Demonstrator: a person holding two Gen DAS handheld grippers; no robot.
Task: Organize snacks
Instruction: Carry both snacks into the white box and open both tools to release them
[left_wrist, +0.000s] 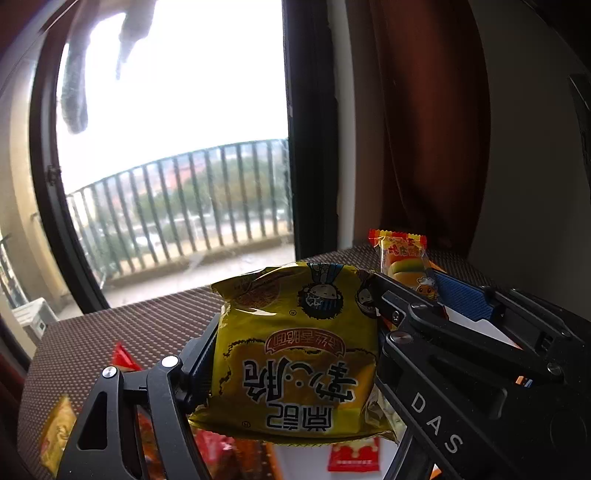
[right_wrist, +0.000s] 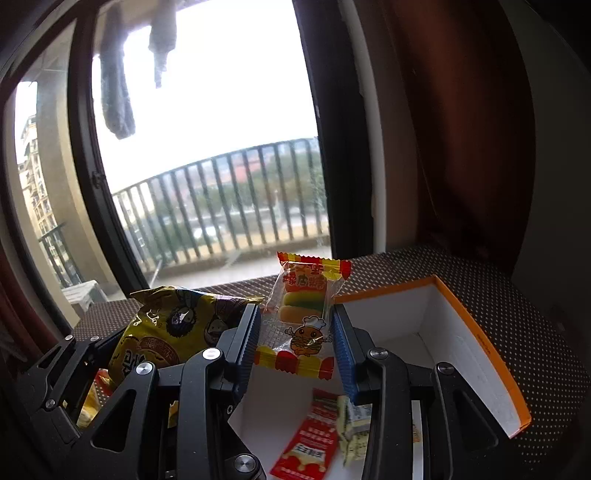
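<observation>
Left wrist view showed your left gripper (left_wrist: 295, 354) clamped on a crinkly yellow foil snack bag (left_wrist: 299, 354), held up above the brown dotted table mat (left_wrist: 122, 332). Your right gripper (right_wrist: 295, 343) pinched a clear burger-candy packet with red-yellow edges (right_wrist: 303, 317) over the white, orange-rimmed cardboard box (right_wrist: 461, 332), where a red sachet (right_wrist: 310, 439) already lay.
</observation>
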